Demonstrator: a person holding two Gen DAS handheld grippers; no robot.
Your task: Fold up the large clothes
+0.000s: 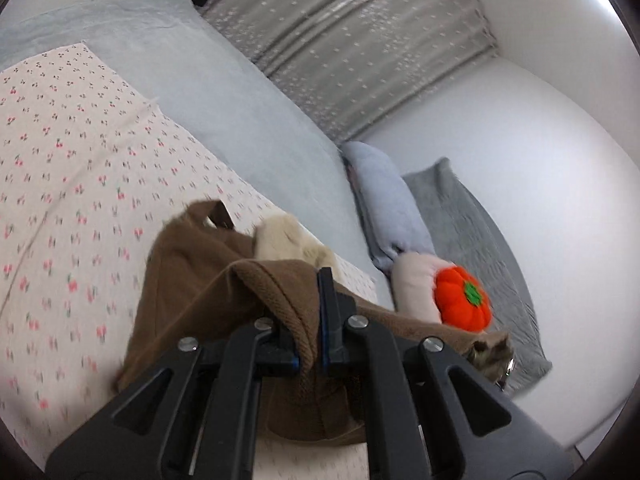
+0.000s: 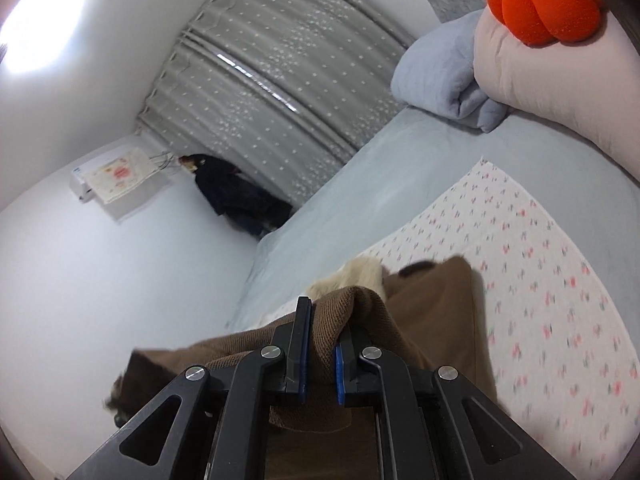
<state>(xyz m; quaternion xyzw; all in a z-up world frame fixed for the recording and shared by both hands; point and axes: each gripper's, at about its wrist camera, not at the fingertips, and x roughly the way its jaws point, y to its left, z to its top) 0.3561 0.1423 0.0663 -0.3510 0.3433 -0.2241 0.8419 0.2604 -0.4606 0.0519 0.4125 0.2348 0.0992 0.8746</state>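
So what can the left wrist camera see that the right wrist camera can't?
Only the left wrist view shows the bottom edge of the grey quilt. Only the right wrist view shows the air conditioner and dark clothes by the wall. Both show the brown garment clamped in the left gripper and the right gripper, the floral sheet, the curtain and the pumpkin toy.

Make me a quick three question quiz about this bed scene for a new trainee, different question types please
1. True or false: the left hand-held gripper is shut on the brown garment.
2. What does the right hand-held gripper hold? A) brown garment B) orange pumpkin plush C) curtain
3. Fill in: the garment lies on a ___-print sheet.

Key: 1 true; 2 A; 3 cherry.
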